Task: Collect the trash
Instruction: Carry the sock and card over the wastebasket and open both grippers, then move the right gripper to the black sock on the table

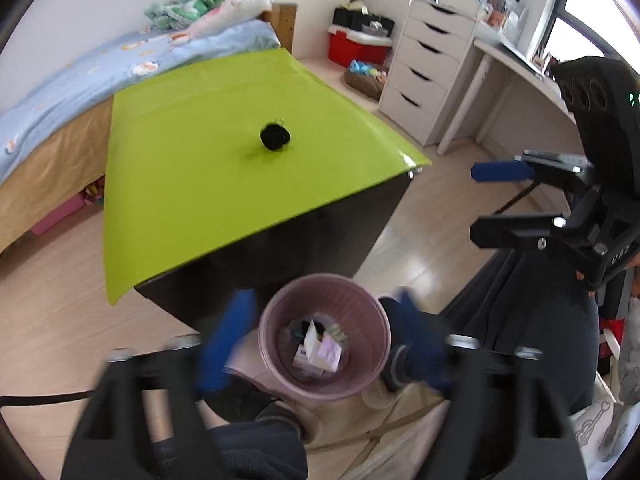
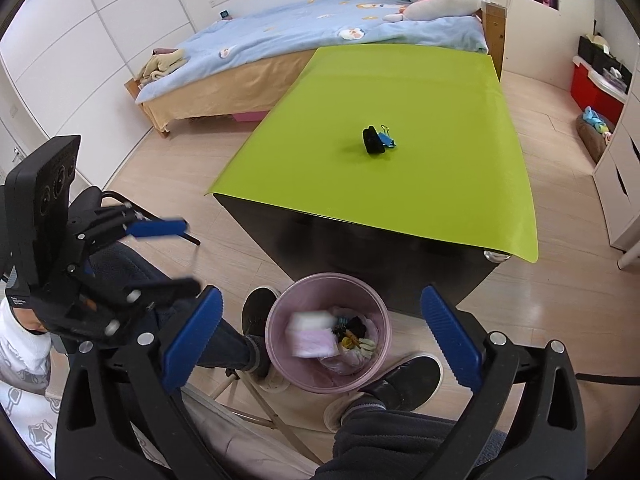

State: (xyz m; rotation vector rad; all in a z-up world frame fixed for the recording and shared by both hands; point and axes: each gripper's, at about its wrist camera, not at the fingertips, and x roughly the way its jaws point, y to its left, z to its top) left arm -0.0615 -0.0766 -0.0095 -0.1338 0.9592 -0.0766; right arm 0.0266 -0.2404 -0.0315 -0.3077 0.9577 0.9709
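Late stage of trash collection, seen from both wrist cameras. The pink wastebasket (image 2: 327, 344) stands on the floor at the near end of the desk (image 2: 400, 168), between the person's two dark shoes (image 2: 404, 380). It already holds several discarded items: a white and lilac carton (image 1: 320, 350), small dark scraps and some pale crumpled material. In the right wrist view a pale pink and white packet (image 2: 310, 336) appears smeared by motion just inside the wastebasket rim, which suggests it is dropping in; whether it has come to rest cannot be told.

One item is left. A small black object with a blue binder clip touching it (image 2: 376, 140) sits alone near the middle of the green desk top, well apart from the wastebasket. By this reading the task is nearly complete, with a single pick-up and drop remaining.

Left tool (image 1: 320, 344): blue fingers spread wide to either side of the wastebasket rim, blurred, with nothing between the pads; they touch neither the basket nor its contents.

Right tool (image 2: 322, 344): jaws likewise spread to full width above the wastebasket, empty, with the packet below them and free of the pads. In the left wrist view this tool shows from the side, to the right of the wastebasket and above it.

Both tools hang over the wastebasket, not over the desk.
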